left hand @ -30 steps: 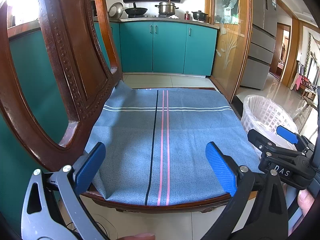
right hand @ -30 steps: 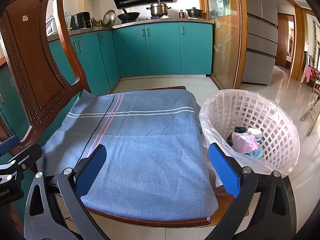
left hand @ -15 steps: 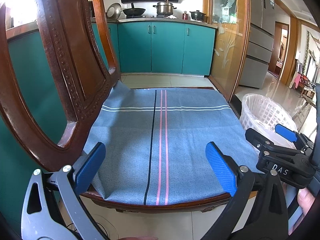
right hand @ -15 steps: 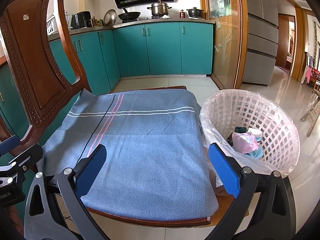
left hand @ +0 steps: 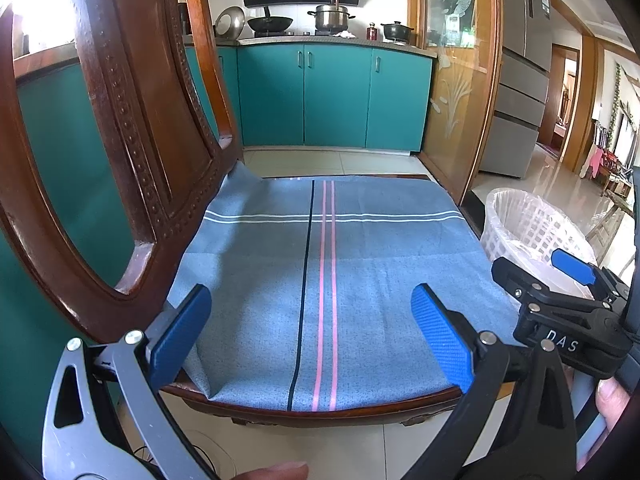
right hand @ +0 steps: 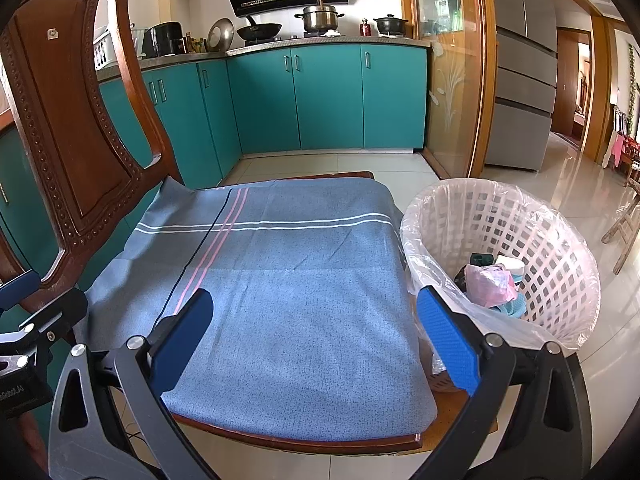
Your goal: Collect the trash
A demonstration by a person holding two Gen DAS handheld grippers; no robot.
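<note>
Wooden chair [right hand: 76,128] on the left, blue striped cloth [right hand: 288,280] over its seat, left tongs [left hand: 308,340] and right tongs [right hand: 320,344] both spread and empty above it, white lined basket [right hand: 560,240] at right holding trash [right hand: 490,284].

basket [left hand: 532,228]: contents hidden (left view) | chair back [left hand: 132,128]: top cut off

Both views bright, daylight. Strong blown-out glare at upper left of left wrist view, behind the carved dark wooden chair back [left hand: 132,128]. Glossy pale tiled floor [right hand: 580,184] reflects light at right. Soft shadows across the blue striped cloth [right hand: 288,280]. Focus sharp throughout. Heavy fisheye curvature, black vignette at corners.
</note>
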